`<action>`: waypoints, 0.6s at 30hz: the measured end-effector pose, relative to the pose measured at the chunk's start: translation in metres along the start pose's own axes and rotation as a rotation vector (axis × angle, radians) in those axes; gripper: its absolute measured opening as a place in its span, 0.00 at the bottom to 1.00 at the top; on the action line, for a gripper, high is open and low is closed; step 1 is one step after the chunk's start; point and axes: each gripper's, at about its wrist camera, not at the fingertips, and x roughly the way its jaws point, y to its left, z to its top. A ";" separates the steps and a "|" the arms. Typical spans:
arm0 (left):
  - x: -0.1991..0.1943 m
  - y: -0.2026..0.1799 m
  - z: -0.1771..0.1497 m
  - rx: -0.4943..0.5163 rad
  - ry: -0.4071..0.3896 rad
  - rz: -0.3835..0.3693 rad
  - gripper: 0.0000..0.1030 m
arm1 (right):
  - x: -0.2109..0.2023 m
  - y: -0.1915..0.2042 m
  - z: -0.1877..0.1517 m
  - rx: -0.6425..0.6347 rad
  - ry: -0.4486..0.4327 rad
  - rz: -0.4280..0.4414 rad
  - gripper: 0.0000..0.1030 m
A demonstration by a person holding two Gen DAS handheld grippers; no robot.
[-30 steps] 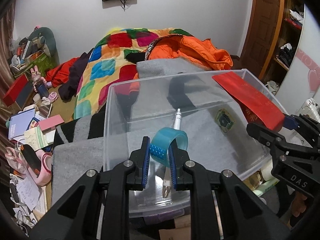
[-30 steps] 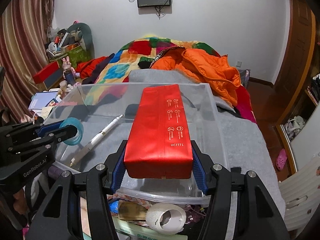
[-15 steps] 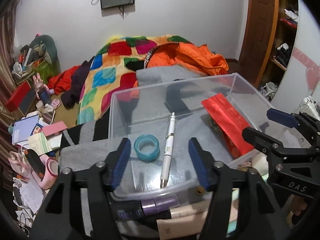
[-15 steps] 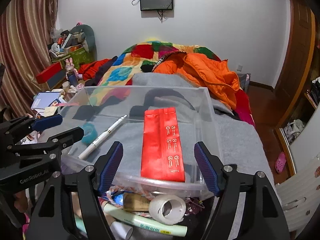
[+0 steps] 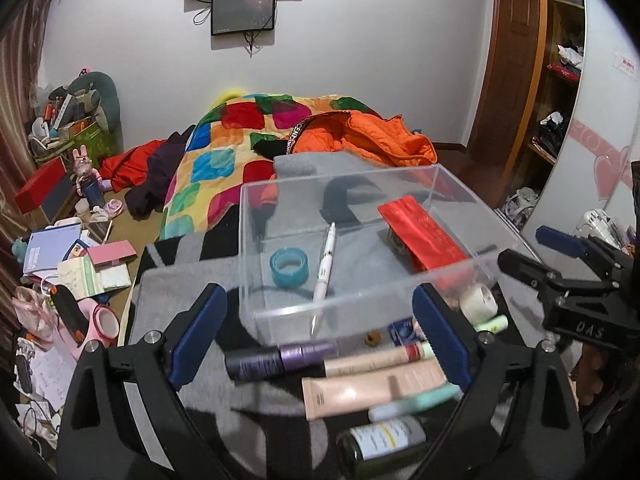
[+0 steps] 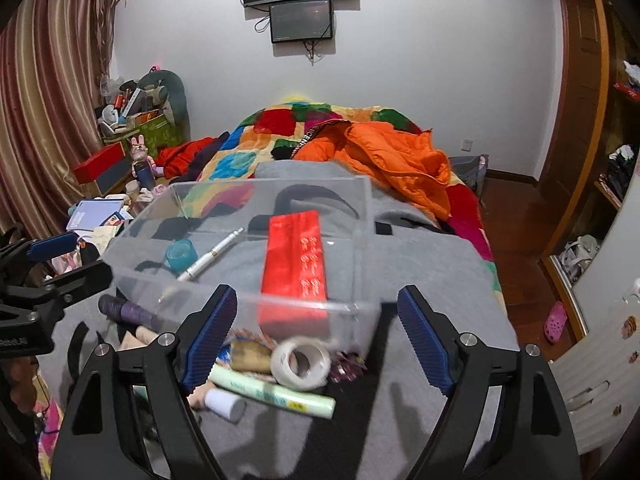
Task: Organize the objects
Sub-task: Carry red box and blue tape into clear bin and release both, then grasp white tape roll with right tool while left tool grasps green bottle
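Observation:
A clear plastic box (image 5: 440, 178) stands on the grey blanket and shows in the right wrist view too (image 6: 360, 188). In it lie a blue tape roll (image 5: 289, 266) (image 6: 181, 255), a white pen (image 5: 325, 266) (image 6: 212, 255) and a red packet (image 5: 424, 236) (image 6: 295, 256). My left gripper (image 5: 320, 334) is open and empty, just short of the box's near wall. My right gripper (image 6: 318, 340) is open and empty, in front of the box. Loose items lie before the box: a purple tube (image 5: 280, 360), beige tubes (image 5: 368, 388), a white tape roll (image 6: 300, 362).
A green-labelled tube (image 6: 276, 394) and a small white bottle (image 6: 222, 402) lie near the right gripper. A dark bottle (image 5: 384, 440) lies near the left gripper. The colourful quilt and orange jacket (image 6: 384, 156) lie behind the box. Clutter covers the floor at left (image 5: 72, 264).
Both grippers opened and let go: the blue tape roll and the red packet now lie in the box. Both grippers have drawn back from the box, bringing the loose tubes into view.

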 end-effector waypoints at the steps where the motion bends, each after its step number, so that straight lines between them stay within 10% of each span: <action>1: -0.002 -0.001 -0.005 0.002 0.004 0.002 0.92 | -0.002 -0.001 -0.003 0.001 -0.001 -0.004 0.78; 18: 0.004 -0.021 -0.075 0.001 0.137 -0.075 0.92 | -0.001 -0.009 -0.048 0.030 0.079 0.024 0.78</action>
